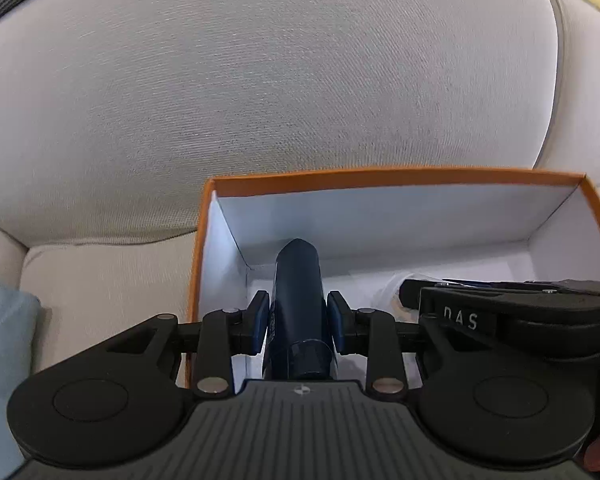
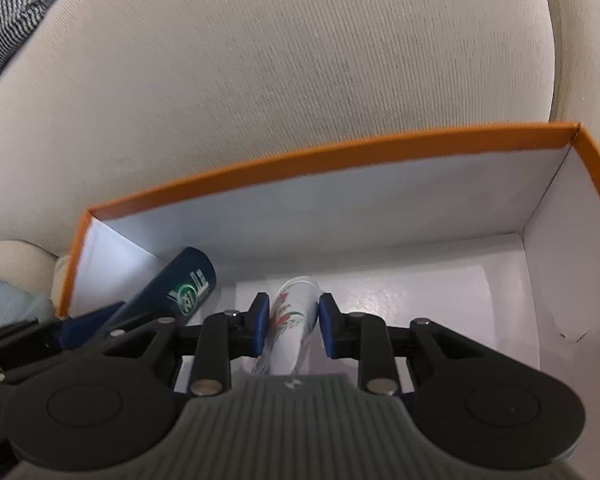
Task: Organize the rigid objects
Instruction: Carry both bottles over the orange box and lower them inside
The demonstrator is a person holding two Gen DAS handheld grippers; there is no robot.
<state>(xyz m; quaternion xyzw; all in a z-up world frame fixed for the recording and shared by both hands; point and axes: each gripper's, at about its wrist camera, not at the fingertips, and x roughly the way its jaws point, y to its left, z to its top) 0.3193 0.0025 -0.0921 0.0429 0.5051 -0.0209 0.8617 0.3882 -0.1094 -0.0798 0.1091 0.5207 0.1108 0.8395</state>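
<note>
Beige sofa cushions (image 1: 260,80) fill the left wrist view, and in front of them sits an orange-rimmed box (image 1: 380,174) with white walls, into which the left gripper (image 1: 298,322) lowers a dark blue tube (image 1: 298,280), jaws closed on its body. From the right wrist, the right gripper (image 2: 291,322) pinches a white floral tube (image 2: 294,312) over the box floor (image 2: 440,292), the blue one slanting toward the left corner. Neither is released yet, so placement seems nearly finished; whether more items wait outside the box cannot be told.
</note>
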